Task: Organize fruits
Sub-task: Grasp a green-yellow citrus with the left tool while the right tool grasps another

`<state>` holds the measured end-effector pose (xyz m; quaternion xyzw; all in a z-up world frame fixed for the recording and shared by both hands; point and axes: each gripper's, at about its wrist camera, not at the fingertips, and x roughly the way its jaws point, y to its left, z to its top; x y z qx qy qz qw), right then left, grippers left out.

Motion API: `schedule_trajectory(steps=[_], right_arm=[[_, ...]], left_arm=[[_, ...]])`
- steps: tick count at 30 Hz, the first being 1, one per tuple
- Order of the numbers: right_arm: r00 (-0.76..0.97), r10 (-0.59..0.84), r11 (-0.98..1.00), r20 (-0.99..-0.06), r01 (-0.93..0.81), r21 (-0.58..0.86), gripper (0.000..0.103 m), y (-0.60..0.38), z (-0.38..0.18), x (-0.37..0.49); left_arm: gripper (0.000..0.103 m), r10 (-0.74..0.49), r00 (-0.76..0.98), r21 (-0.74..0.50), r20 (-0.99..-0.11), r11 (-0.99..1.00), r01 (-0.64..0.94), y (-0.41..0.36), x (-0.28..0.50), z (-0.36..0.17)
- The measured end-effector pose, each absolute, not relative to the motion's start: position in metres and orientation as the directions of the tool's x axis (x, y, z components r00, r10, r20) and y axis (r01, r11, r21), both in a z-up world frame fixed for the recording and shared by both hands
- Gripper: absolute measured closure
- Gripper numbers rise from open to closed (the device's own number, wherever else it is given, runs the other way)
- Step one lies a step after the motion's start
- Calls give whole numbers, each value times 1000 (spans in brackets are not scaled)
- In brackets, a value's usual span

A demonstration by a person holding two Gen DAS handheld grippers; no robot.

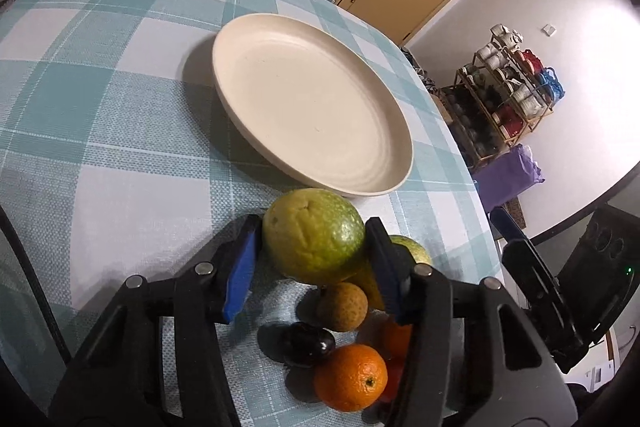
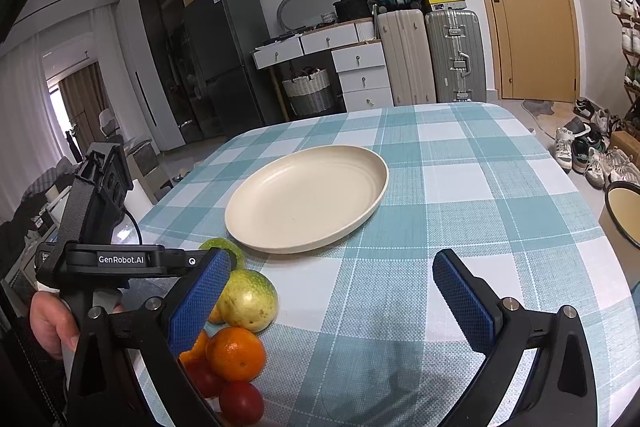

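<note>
My left gripper (image 1: 314, 239) is shut on a large yellow-green guava (image 1: 314, 235), held just above the checked tablecloth near the empty cream plate (image 1: 312, 107). Below it lie a small tan fruit (image 1: 343, 306), a dark plum (image 1: 309, 343), an orange (image 1: 351, 377) and a second green fruit (image 1: 414, 251). My right gripper (image 2: 332, 291) is open and empty over the cloth, right of the fruit pile: a yellow-green guava (image 2: 250, 299), an orange (image 2: 237, 353) and a red fruit (image 2: 241, 403). The plate (image 2: 308, 197) lies beyond. The left gripper (image 2: 216, 263) shows at the left there.
The table (image 2: 480, 187) is covered with a teal checked cloth. Its right edge is close in the left wrist view, with a shoe rack (image 1: 508, 87) beyond. A bowl (image 2: 624, 211) stands off the table's right edge. Suitcases (image 2: 432, 55) and drawers stand behind.
</note>
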<state>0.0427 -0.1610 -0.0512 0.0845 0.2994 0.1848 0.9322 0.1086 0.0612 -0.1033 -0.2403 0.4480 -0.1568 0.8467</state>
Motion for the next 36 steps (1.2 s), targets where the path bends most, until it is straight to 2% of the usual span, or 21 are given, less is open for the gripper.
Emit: schedule_trajectory(steps=[30, 33, 36], right_arm=[[512, 597, 802, -617, -397, 447, 0, -119, -77, 68], [492, 609, 792, -622, -404, 457, 4, -115, -80, 71], [476, 613, 789, -630, -408, 460, 15, -110, -81, 74]], left_arm=[[53, -527, 592, -598, -610, 796, 93, 94, 81, -75], [53, -529, 596, -601, -604, 793, 96, 96, 78, -73], [53, -528, 599, -600, -602, 794, 96, 97, 76, -73]])
